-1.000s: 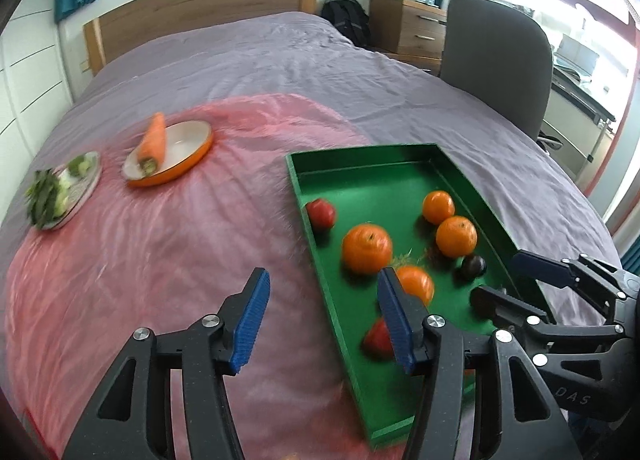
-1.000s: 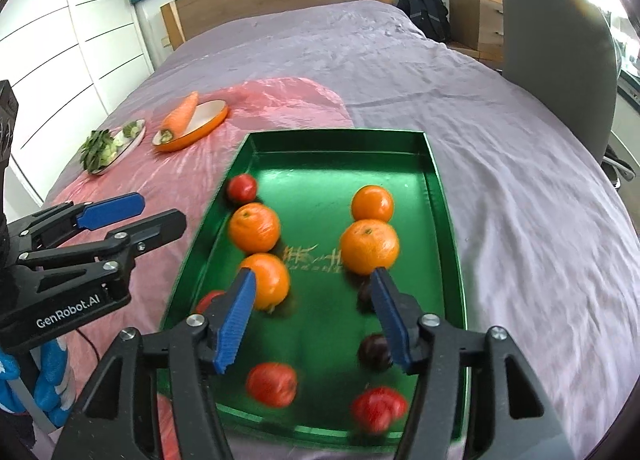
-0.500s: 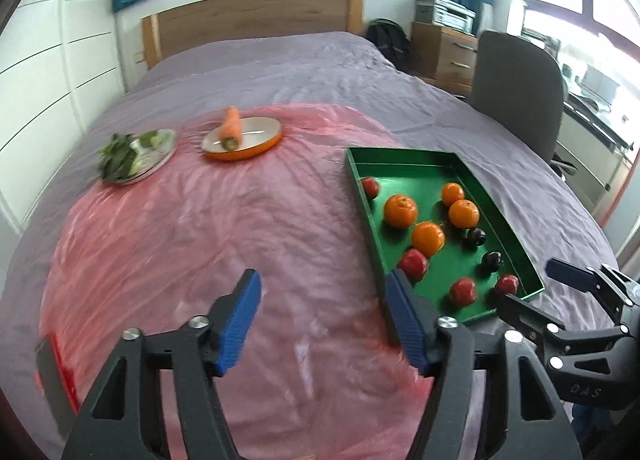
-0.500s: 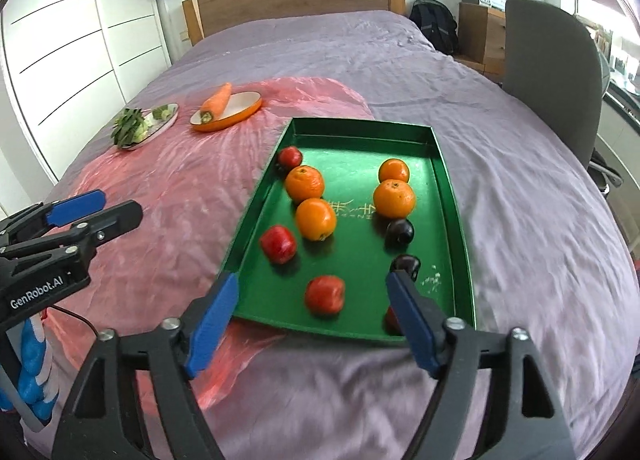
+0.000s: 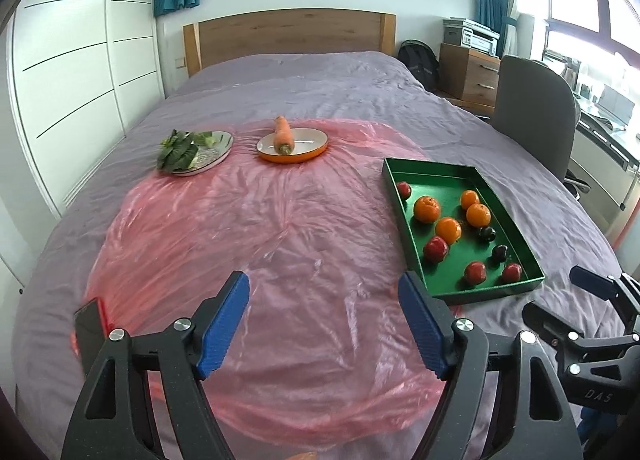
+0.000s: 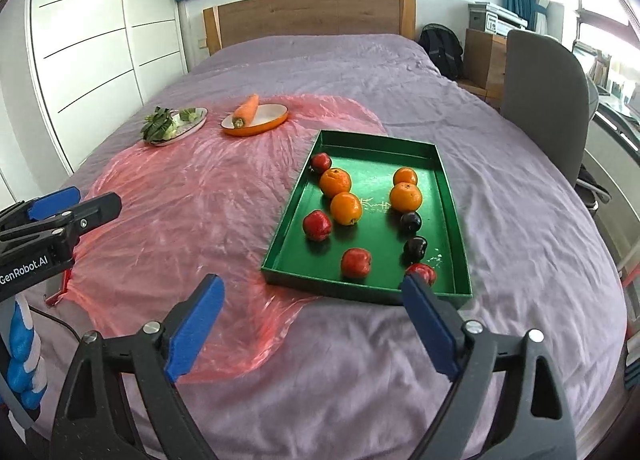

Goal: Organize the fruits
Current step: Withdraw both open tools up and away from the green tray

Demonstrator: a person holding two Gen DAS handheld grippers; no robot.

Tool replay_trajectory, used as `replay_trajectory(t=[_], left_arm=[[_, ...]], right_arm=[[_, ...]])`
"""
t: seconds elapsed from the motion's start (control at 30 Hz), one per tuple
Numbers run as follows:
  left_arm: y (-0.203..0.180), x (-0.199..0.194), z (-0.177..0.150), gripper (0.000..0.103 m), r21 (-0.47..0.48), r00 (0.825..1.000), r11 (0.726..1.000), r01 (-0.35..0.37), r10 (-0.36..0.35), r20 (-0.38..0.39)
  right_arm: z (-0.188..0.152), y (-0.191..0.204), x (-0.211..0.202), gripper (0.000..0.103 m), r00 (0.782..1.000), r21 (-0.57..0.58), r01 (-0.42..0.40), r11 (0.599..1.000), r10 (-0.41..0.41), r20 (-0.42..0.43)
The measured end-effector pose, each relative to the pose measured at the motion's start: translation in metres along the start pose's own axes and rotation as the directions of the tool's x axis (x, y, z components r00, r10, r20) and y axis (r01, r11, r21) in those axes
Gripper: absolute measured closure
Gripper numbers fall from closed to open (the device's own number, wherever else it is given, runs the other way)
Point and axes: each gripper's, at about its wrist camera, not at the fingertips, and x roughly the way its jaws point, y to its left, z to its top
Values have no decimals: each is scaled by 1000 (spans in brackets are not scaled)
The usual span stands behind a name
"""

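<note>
A purple bed point(image 6: 500, 219) carries a pink plastic sheet point(image 5: 248, 244). On the bed's right side sits a green tray point(image 6: 450, 195) holding oranges point(image 6: 346, 208), red fruits point(image 6: 317, 225) and dark plums point(image 6: 411, 221). Left gripper point(image 5: 324, 320) and right gripper point(image 6: 312, 324) both hover with jaws spread wide, holding nothing.

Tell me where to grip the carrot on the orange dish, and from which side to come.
Grip the carrot across its thick middle, coming from above. It lies lengthwise on the shallow orange dish, its tapered tip poking over the far rim, so the fingers should probably straddle it crosswise. The left gripper is open and looks better lined up.
</note>
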Motion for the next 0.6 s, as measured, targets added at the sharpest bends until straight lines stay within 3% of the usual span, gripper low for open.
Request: replay_trajectory(t=[0.6], left_arm=[[14, -34, -27, 31, -25, 1000, 1000, -11, 11, 18]], right_arm=[[-21, 13, -27, 0, 999, 14, 8, 1000, -9, 44]])
